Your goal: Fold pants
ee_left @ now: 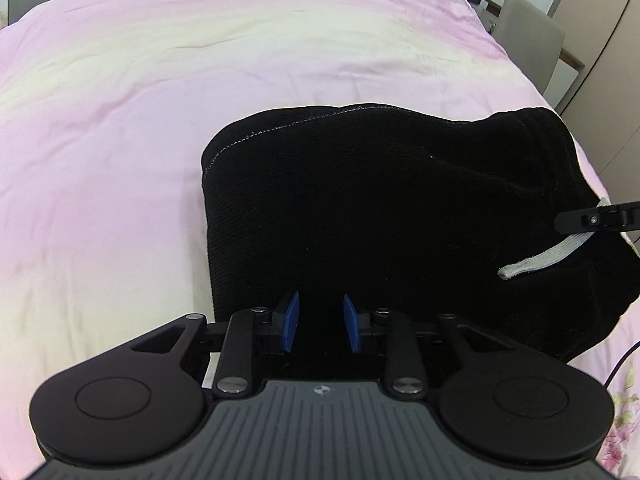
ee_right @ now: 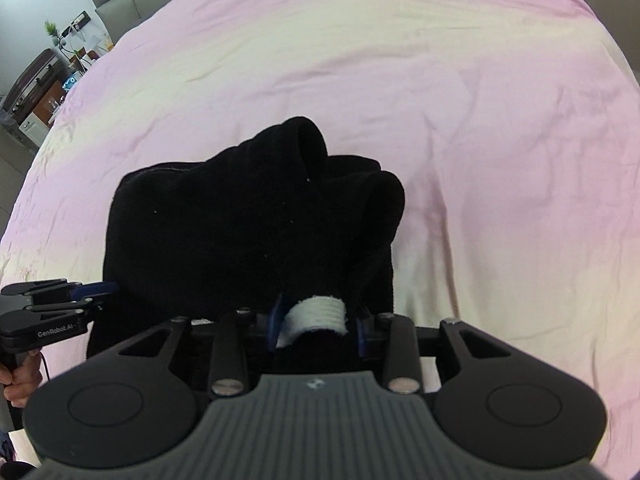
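The soft black folded pants (ee_left: 384,216) lie in a lump on the pink bed sheet (ee_left: 120,140). The left gripper (ee_left: 320,326) has its blue fingers (ee_left: 291,322) spread w/ nothing between. The right gripper (ee_right: 318,326) pinches the white flat drawstring (ee_right: 316,314) & black cloth at the near edge.

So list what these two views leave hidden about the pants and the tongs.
- Pants layers: both views, the black cloth shows almost no folds or seams.
- Right tongs grip: right wrist view, the white drawstring and dark cloth cover the pads, so closure is unclear.
- Near pants edge: left wrist view, hidden under the open left tongs.
- Bed edges: cut off in both views.
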`<state>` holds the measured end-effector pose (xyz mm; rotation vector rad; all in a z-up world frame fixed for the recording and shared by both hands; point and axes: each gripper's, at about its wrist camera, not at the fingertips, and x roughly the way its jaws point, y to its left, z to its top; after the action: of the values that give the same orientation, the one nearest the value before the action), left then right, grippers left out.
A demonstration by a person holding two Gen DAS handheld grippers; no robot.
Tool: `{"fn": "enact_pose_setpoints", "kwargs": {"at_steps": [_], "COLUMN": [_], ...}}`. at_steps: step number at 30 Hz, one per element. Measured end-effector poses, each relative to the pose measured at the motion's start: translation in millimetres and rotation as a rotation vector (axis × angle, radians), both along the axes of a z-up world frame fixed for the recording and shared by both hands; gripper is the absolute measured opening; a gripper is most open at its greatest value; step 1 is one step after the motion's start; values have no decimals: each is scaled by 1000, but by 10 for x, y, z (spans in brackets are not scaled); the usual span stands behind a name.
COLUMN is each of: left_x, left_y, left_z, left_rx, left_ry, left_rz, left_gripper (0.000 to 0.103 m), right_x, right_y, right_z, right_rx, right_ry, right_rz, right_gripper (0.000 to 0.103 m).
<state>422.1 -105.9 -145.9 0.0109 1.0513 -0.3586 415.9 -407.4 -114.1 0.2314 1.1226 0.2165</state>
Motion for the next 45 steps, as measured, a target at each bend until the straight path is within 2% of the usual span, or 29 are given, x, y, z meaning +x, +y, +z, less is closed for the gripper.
{"fn": "enact_pose_setpoints", "kwargs": {"at_steps": [1,3,5,7,9,14,16,17,18,20,22,24,26,29,33,36,38,42,45], "left_x": [37,62,77,47,-6,-44,28,71,120,215,295,360,431,596,834,1010,1106,1080,887], "left_y": [-32,-4,15,-7,-35,183,276,311,341,366,273,206,117,46,-7,23,-27,-87,-48], "left_z": [-29,-69,-90,-55,34,437,589,632,665,689,645,578,446,217,-60,-268,-358,-234,3], "left_rx": [4,5,14,45,54,32,39,46,51,60,69,73,83,76,53,32,34,83,106], "left_ry": [5,16,21,8,-12,-133,-166,-177,-182,-192,-198,-185,-182,-160,-81,-10,8,3,-46], "left_rz": [-7,-12,-19,-41,-47,-24,13,31,50,68,65,52,40,43,63,90,100,84,104], "left_gripper": [31,31,31,31,32,32,32,32,32,32,32,31,29,28,26,24,23,22,23], "right_x": [18,19,43,46,0,-77,-89,-69,-41,73,216,363,487,653,817,891,918,901,816], "right_y": [-6,-18,-36,-50,-74,22,121,180,243,414,558,630,565,371,277,260,198,215,259], "right_z": [-62,-134,-177,-158,-78,348,551,626,680,745,685,510,327,94,-203,-311,-353,-326,-183], "right_rx": [-11,-43,-76,-76,-118,-232,-244,-243,-248,-285,-327,-391,-419,-359,-332,-307,-281,-298,-310], "right_ry": [-1,-1,11,22,15,-50,-108,-133,-155,-181,-173,-133,-94,-46,-7,8,15,13,-10], "right_rz": [3,-2,-11,-16,-1,40,71,90,107,149,184,188,160,101,84,82,67,67,53], "right_gripper": [33,44,63,64,66,71,69,61,47,40,33,21,17,17,17,17,17,18,23]}}
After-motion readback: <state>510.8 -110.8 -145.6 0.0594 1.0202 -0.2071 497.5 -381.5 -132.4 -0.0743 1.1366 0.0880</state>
